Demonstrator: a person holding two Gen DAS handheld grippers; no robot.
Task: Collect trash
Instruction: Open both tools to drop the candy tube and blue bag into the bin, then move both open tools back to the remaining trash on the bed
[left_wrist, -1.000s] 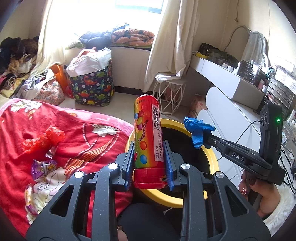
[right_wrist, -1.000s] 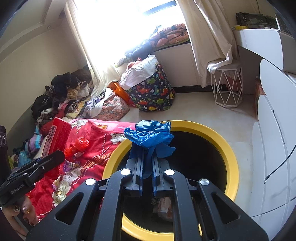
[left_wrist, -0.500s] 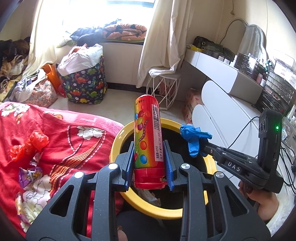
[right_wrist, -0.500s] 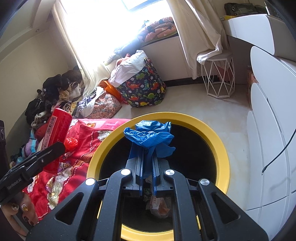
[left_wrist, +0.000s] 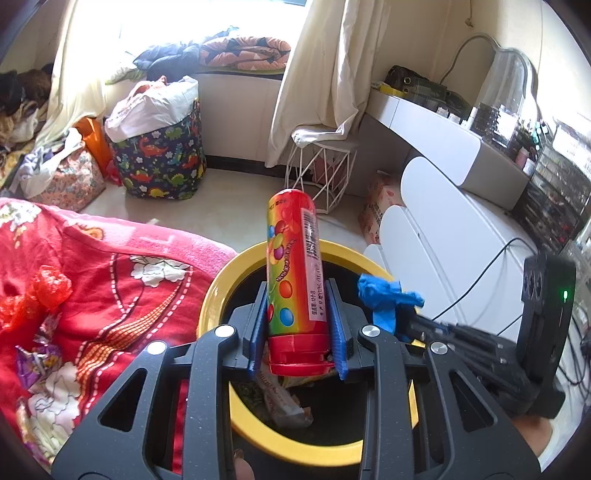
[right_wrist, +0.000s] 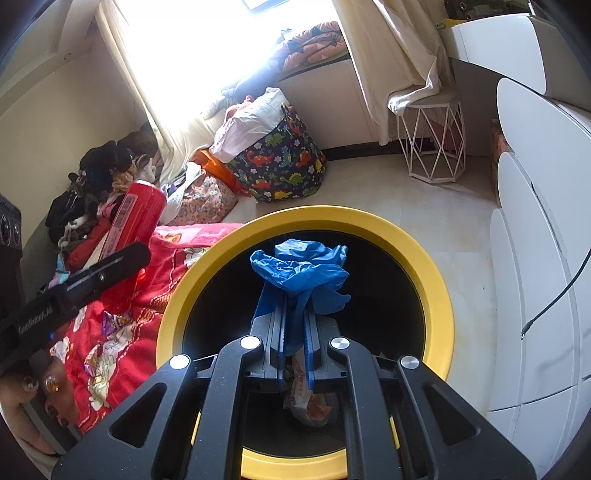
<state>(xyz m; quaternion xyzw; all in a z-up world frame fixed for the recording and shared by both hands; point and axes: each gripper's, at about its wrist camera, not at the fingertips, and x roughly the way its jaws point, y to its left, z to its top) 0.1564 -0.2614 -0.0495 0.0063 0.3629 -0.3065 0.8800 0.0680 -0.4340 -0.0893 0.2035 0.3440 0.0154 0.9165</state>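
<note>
Holding both loads over the yellow-rimmed bin (right_wrist: 436, 295), ready for the drop. Right gripper (right_wrist: 295, 325) poised above the bin's dark mouth, its fingers (right_wrist: 277, 332) just easing apart around the crumpled blue glove (right_wrist: 301, 269), which sits bunched between and above them and has not fallen. Left gripper (left_wrist: 297, 325) over the bin's near-left rim, fingers (left_wrist: 337, 325) starting to loosen on the candy tube (left_wrist: 295, 273), upright, red cap end down, pads apparently touching its sides.

To do this well: open the right fingers fully and give the glove time to slide free (thin rubbery stuff tends to cling to pads), perhaps tipping the tips further down into the bin. Keep the tube over the black interior, not the rim; shifting it a little toward the bin's centre before letting go looks wise, since a tall tube dropped at the edge could bounce onto the red blanket (left_wrist: 110, 295) beside the bin. Release one at a time to avoid the tube knocking the glove aside.

More scraps wait on the blanket left of the bin: a red wrapper (left_wrist: 40, 291) and a purple foil wrapper (left_wrist: 35, 362)
</note>
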